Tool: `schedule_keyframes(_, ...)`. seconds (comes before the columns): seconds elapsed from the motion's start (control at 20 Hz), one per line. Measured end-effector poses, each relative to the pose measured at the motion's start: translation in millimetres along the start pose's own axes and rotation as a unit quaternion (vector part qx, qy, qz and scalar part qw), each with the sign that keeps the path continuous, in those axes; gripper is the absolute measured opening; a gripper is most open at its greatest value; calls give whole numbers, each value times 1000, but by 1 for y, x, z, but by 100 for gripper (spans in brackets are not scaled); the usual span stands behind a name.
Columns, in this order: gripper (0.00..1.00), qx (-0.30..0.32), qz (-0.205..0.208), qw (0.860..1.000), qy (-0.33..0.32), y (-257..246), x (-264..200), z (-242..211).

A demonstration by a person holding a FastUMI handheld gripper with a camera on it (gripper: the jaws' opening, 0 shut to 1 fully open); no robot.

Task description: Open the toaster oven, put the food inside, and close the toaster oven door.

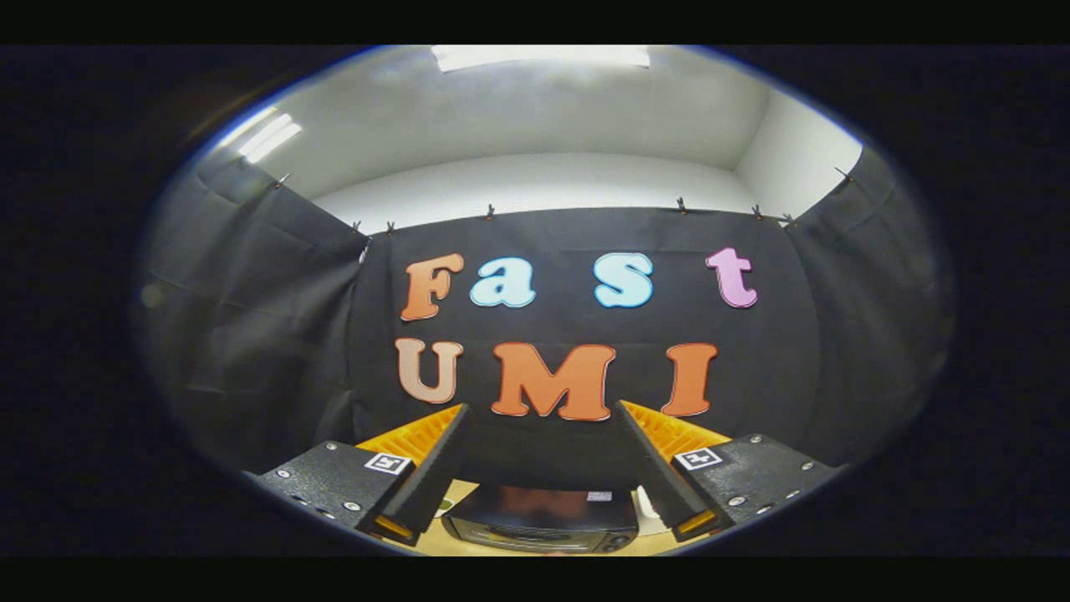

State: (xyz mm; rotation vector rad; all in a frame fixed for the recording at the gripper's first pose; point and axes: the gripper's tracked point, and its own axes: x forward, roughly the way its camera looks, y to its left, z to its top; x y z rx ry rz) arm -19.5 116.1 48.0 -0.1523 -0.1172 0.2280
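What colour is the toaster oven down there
Black, with a glossy dark top; the gripper view shows the toaster oven between the open tool's fingers.

Black cloth wall (pixel 276 334) clipped up, white ceiling (pixel 535 117), bright ceiling lights (pixel 539 56)

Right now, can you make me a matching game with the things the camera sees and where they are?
Things:
1. gripper
2. toaster oven
3. table
4. ceiling light

Places or states:
A. low down, seen between the two fingers
B. high above the black cloth wall
C. open, with nothing held between its fingers
D. under the toaster oven, pale brown

Pairs: 1-C, 2-A, 3-D, 4-B
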Motion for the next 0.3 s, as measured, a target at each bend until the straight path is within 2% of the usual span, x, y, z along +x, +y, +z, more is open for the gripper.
schedule_keyframes(0.3,98,0,13,1000,-6,6,-3,0)
